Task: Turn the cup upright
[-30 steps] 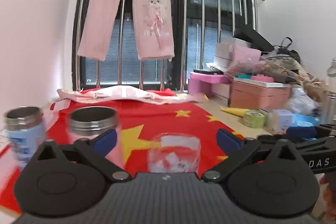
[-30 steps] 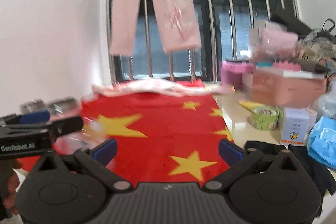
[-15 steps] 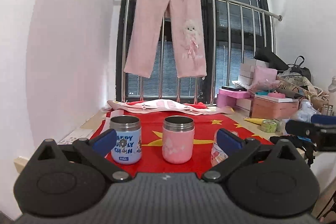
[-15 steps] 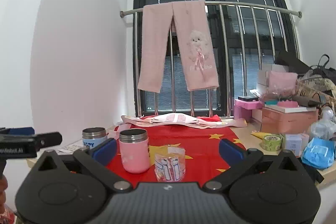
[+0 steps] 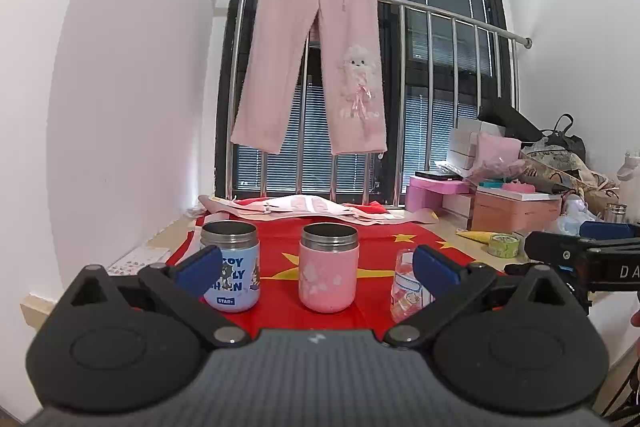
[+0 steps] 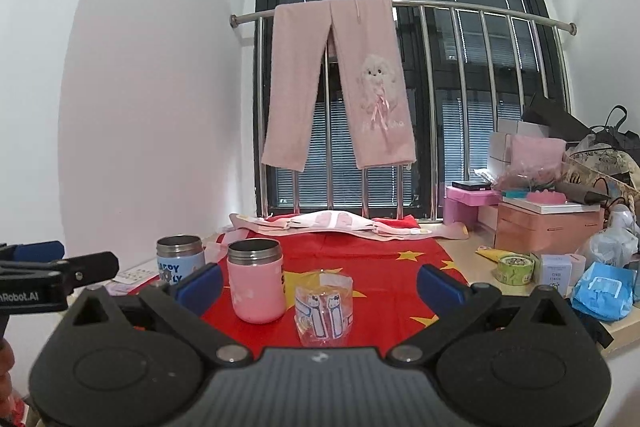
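A clear glass cup [image 6: 324, 305] with cartoon prints stands mouth up on the red starred cloth [image 6: 376, 267]; in the left wrist view it [image 5: 404, 287] is partly hidden behind the right finger. A pink steel cup [image 5: 329, 273] [image 6: 256, 281] and a blue steel cup [image 5: 230, 269] [image 6: 180, 261] stand upright to its left. My left gripper [image 5: 316, 269] is open and empty, back from the cups. My right gripper [image 6: 320, 283] is open and empty, back from the glass cup.
A railing with pink trousers [image 6: 340, 83] stands behind the table. Folded cloth [image 6: 332, 221] lies at the far edge. Pink boxes [image 6: 548, 227], a tape roll [image 6: 514, 269], a small carton [image 6: 560, 273] and a blue pack [image 6: 604, 291] crowd the right side.
Both grippers have drawn back and up from the table, open and empty. The cups now look farther away, all standing upright on the cloth.
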A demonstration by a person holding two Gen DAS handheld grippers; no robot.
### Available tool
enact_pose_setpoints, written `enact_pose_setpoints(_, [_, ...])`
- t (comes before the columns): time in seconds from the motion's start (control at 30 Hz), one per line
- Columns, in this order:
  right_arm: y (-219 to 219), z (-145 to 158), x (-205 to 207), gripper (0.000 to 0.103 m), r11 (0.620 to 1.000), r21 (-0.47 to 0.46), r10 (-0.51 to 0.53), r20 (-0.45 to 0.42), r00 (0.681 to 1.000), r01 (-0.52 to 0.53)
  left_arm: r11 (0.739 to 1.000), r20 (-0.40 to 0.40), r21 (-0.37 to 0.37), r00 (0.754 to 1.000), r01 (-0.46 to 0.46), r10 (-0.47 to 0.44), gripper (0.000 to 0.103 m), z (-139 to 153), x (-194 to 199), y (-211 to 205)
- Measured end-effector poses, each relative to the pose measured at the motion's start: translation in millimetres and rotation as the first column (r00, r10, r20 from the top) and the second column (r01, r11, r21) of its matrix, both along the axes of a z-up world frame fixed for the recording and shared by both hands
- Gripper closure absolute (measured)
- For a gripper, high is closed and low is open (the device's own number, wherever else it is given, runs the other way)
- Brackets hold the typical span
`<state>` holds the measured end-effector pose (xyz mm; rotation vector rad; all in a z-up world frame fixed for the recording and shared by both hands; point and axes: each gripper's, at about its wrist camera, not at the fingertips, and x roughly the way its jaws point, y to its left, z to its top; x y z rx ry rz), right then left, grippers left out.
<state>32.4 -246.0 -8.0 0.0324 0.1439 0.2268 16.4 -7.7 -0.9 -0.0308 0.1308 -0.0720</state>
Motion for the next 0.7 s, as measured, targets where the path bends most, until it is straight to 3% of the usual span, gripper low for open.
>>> enact_pose_setpoints(0.7, [-0.6,-2.7,-1.1,0.000,1.000,-0.002,-0.001,-0.006,1.000,0.001,1.000,0.018,-0.010,1.000,0.016,-0.016,0.000,-1.9,-2.2,1.1])
